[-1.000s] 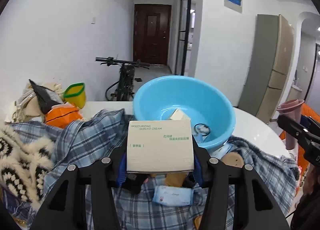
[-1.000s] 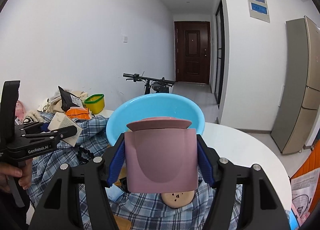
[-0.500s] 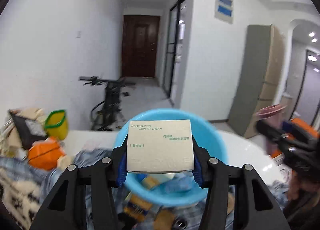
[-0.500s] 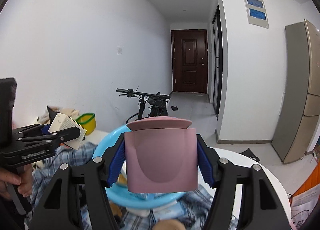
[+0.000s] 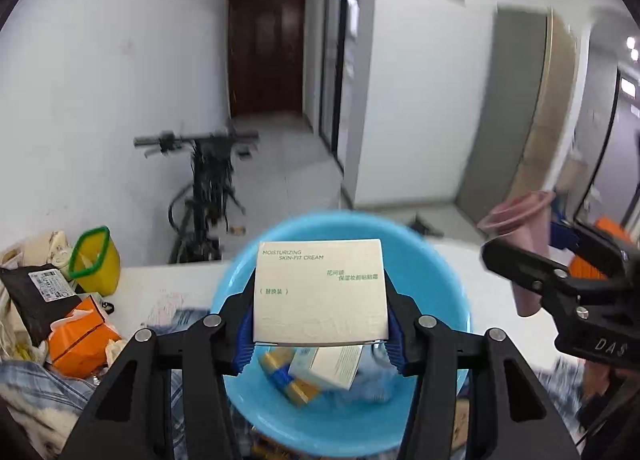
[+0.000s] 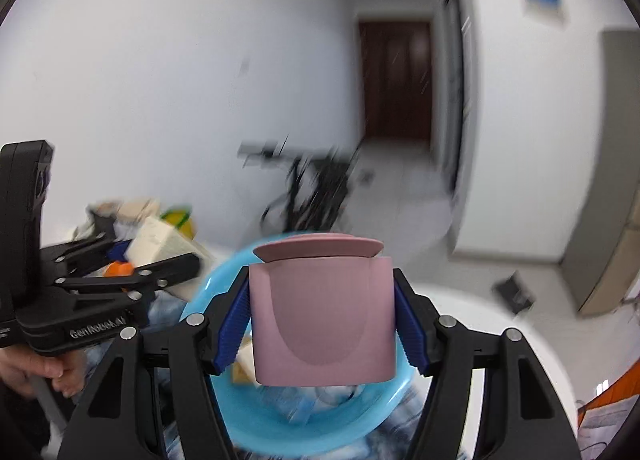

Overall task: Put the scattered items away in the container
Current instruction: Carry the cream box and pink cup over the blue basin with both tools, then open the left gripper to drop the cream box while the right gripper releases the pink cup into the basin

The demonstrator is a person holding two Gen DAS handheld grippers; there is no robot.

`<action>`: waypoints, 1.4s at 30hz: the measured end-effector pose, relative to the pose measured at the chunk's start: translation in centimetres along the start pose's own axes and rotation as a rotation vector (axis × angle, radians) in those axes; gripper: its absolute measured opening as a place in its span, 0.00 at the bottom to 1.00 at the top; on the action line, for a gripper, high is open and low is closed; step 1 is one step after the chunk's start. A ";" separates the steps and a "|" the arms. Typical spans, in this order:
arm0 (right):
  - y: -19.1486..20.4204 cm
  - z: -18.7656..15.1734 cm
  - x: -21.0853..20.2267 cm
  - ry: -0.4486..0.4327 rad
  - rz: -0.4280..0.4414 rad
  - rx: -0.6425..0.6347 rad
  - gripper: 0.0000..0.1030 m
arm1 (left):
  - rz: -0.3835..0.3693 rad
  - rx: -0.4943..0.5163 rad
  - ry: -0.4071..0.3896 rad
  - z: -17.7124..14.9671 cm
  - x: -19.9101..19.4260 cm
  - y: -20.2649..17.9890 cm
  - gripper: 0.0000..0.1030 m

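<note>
Holding a cream box (image 5: 320, 290), the left gripper (image 5: 320, 324) has its blue pads (image 5: 245, 344) pressed against the box's two side faces, the printed face turned toward the camera. Outside its left finger lie an orange packet (image 5: 78, 338), a black pouch (image 5: 38, 298) and a yellow cup with a green rim (image 5: 94, 260) on the white table (image 5: 160, 288); plaid cloth (image 5: 40, 384) shows just beside that finger's base. Between and beyond the fingers, under the box, sits the blue basin (image 5: 444, 300), already containing a yellow-and-blue pack (image 5: 290, 378) and a pale carton (image 5: 332, 366). Past the fingertips a bicycle (image 5: 204, 188) stands against the wall. Outside the right finger the right gripper (image 5: 536, 260) appears from the side, clamped on a pink cup (image 5: 528, 244).

In the right wrist view, outside the left finger, the person's hand (image 6: 38, 370) carries the left gripper with the cream box. Between the right gripper's fingers the pink cup sits upright, blue pads (image 6: 232, 324) pressed on both its sides, its flared rim toward the fingertips. The blue basin lies directly under and just beyond the cup, and white table extends outside the right finger.
</note>
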State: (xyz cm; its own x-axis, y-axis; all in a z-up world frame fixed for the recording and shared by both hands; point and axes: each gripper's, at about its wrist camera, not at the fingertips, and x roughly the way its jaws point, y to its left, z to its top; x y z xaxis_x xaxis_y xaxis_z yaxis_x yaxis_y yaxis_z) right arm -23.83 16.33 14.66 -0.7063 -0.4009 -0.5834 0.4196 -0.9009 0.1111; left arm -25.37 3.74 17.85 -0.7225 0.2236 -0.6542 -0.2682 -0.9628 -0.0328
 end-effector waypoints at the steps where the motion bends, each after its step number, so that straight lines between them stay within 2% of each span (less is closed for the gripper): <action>1: -0.6 0.2 0.9 0.050 0.022 0.019 0.62 | 0.001 0.008 0.035 0.2 0.6 0.0 0.52; 4: -2.0 0.4 3.1 0.178 0.039 0.036 0.62 | 0.007 0.008 0.165 0.9 2.8 0.7 0.52; 6: -2.5 0.5 3.8 0.220 0.029 0.037 0.62 | -0.002 -0.005 0.233 1.1 4.0 1.1 0.52; 12: -2.9 1.0 4.2 0.247 0.029 0.006 0.62 | -0.033 -0.024 0.249 0.8 5.2 1.1 0.52; 16: -2.7 0.5 6.2 0.285 0.040 0.019 0.62 | -0.048 -0.045 0.296 0.0 7.8 1.2 0.52; 21: -3.2 -1.4 9.9 0.351 0.039 0.044 0.62 | -0.051 -0.081 0.352 -1.4 11.2 1.6 0.52; 25: -3.7 -3.6 12.5 0.411 0.035 0.054 0.62 | -0.054 -0.110 0.426 -3.1 14.6 2.4 0.52; 31: -4.3 -5.2 14.8 0.459 0.041 0.079 0.62 | -0.038 -0.124 0.421 -3.4 16.3 3.3 0.52; 38: -4.7 -4.9 15.0 0.457 0.038 0.086 0.62 | -0.041 -0.109 0.396 -2.5 15.8 3.4 0.53; 39: -4.7 -4.8 15.0 0.455 0.038 0.085 0.62 | -0.044 -0.113 0.383 -2.3 15.5 3.5 0.57; 40: -4.6 -4.7 15.0 0.453 0.037 0.083 0.62 | -0.038 -0.118 0.373 -2.1 15.4 3.7 0.69; 42: -4.4 -4.5 14.9 0.452 0.037 0.080 0.62 | -0.031 -0.130 0.352 -1.6 15.0 4.1 0.81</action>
State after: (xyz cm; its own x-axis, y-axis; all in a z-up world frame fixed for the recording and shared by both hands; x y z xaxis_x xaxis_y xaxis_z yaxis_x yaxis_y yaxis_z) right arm -33.63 15.12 1.83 -0.3650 -0.3362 -0.8682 0.3815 -0.9047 0.1899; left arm -36.25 2.85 6.67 -0.4465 0.2088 -0.8701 -0.1868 -0.9727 -0.1376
